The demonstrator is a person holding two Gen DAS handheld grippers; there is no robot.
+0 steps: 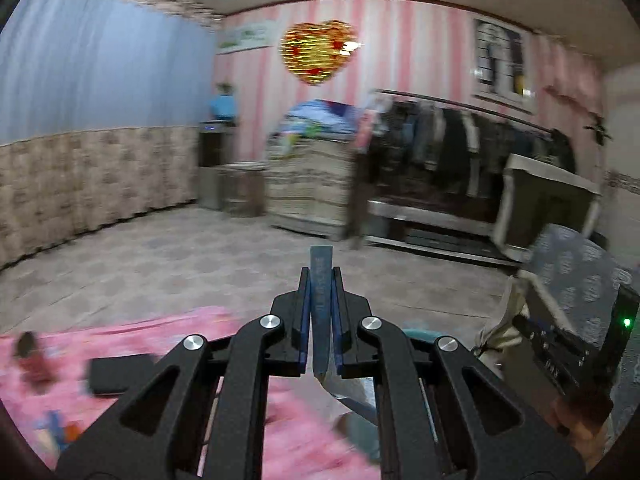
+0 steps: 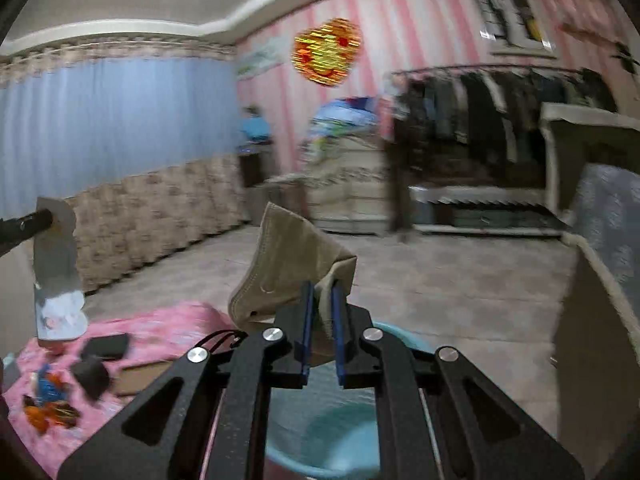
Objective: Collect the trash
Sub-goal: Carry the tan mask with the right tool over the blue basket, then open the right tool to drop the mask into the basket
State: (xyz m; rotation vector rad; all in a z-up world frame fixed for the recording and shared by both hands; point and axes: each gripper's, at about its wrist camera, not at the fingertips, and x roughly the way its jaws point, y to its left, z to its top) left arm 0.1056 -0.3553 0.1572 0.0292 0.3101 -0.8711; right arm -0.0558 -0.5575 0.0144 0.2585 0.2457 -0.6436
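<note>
My left gripper (image 1: 321,276) is shut on a flat silvery-blue wrapper (image 1: 321,320), seen edge-on between the pads; it also shows in the right wrist view (image 2: 56,272), hanging at the far left. My right gripper (image 2: 321,292) is shut on a crumpled tan piece of paper or cloth (image 2: 288,268) and holds it above a light blue basin (image 2: 320,432). The right gripper's body also shows at the right of the left wrist view. More litter, orange and blue wrappers (image 2: 48,396), lies on the pink bedspread (image 2: 168,324).
Dark flat objects (image 2: 106,346) lie on the pink bedspread. Beyond is bare grey floor (image 1: 180,256), a clothes rack (image 1: 460,140), a cabinet with bedding (image 1: 312,184), a blue curtain (image 1: 100,68). A grey patterned surface (image 2: 612,216) stands at the right.
</note>
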